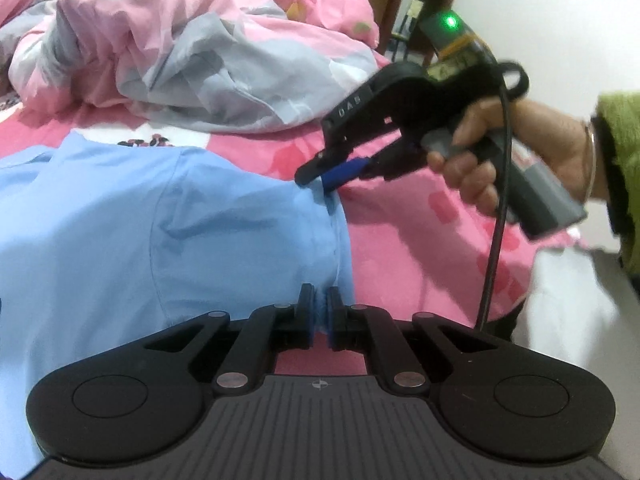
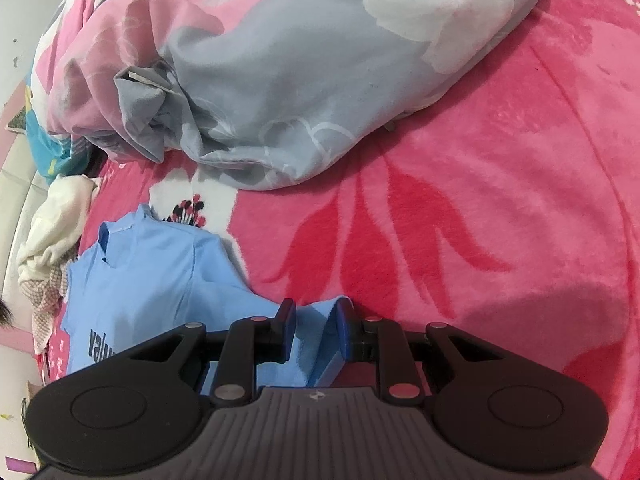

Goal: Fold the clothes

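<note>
A light blue shirt (image 1: 120, 216) lies spread on a pink floral blanket (image 2: 480, 200) that covers the bed, on the near left part of the scene. The left gripper (image 1: 319, 304) has its jaws pressed together on the right edge of the shirt, with only a thin fold of blue cloth between the pads. The right gripper (image 2: 314, 320) holds the same edge a little farther away; its jaws stand slightly apart, and a bunched piece of the blue cloth fills the gap between its blue pads (image 2: 343, 332). In the left wrist view, a hand (image 1: 500, 152) in a green sleeve (image 1: 620, 152) grips the handle of the right gripper, and a black cable (image 1: 496, 240) hangs down from it. Behind the shirt, far on the bed, lies a crumpled pink and grey quilt (image 2: 280, 80). At the far left edge of the bed, beside the shirt collar, rests a heap of white cloth (image 2: 56, 224).
</note>
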Motion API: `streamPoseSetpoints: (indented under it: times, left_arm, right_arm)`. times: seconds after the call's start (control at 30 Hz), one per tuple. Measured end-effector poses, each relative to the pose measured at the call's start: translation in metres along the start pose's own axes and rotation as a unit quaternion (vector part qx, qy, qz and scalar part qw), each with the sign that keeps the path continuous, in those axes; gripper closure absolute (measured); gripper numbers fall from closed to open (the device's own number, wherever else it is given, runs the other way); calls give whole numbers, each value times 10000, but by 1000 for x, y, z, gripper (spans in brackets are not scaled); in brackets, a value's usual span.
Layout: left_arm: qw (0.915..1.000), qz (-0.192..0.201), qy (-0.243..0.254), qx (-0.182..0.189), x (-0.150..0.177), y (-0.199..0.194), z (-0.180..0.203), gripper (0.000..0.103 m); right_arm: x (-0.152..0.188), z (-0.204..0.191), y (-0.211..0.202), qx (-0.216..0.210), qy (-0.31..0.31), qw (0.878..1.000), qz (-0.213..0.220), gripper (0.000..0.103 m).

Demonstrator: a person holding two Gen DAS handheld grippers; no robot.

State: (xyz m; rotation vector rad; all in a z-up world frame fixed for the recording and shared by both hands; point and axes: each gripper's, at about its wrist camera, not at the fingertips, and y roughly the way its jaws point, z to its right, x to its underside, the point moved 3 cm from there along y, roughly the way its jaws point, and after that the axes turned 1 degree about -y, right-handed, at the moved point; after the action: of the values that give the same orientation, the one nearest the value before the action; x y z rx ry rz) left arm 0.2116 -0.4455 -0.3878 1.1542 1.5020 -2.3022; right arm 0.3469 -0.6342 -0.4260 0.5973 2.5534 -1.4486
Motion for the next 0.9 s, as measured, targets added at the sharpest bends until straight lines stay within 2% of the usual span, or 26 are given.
streamPoseSetpoints:
  times: [0.07, 0.23, 0.33, 0.5, 0.57, 0.63, 0.73, 0.8, 0.83, 0.9]
  left_arm:
    - [9999, -57, 99, 40, 3, 2, 0, 99]
    - [9991, 108, 238, 337, 1, -7, -2, 99]
    - [9981, 20, 215, 571, -3, -6, -4, 99]
    - [9938, -290, -34, 1069, -8, 4, -9, 99]
    - [9922, -531, -37, 1124, -5, 15, -11, 99]
    - [9897, -719, -106, 1235, 0, 24, -13, 98]
    - [9860, -750, -493, 1405, 0, 29, -22, 94]
    - [9832, -768, -660, 1521, 1, 30, -24, 82]
    - [9819, -772, -715, 1572, 2, 30, -24, 81]
    - [9824, -742, -650, 1589, 4, 29, -20, 74]
  right_arm:
    - [-1, 0, 1, 15, -3, 10000, 2, 81]
    - [-3, 3, 1, 34, 7, 10000, -21, 83]
    - [-5, 0, 1, 94, -111, 9999, -49, 83]
    - [-11, -12, -8, 554, -878, 9945, 124, 82]
    - [-10, -11, -4, 834, -1100, 9904, 33, 83]
    - [-10, -11, -3, 928, -1253, 9878, 10, 83]
    - [-10, -18, -13, 1230, -1608, 9791, 194, 82]
    - [-11, -25, -25, 1301, -1813, 9740, 393, 82]
    - [-10, -29, -31, 1219, -1887, 9733, 467, 82]
    - [-6, -39, -36, 776, -2081, 9741, 422, 82]
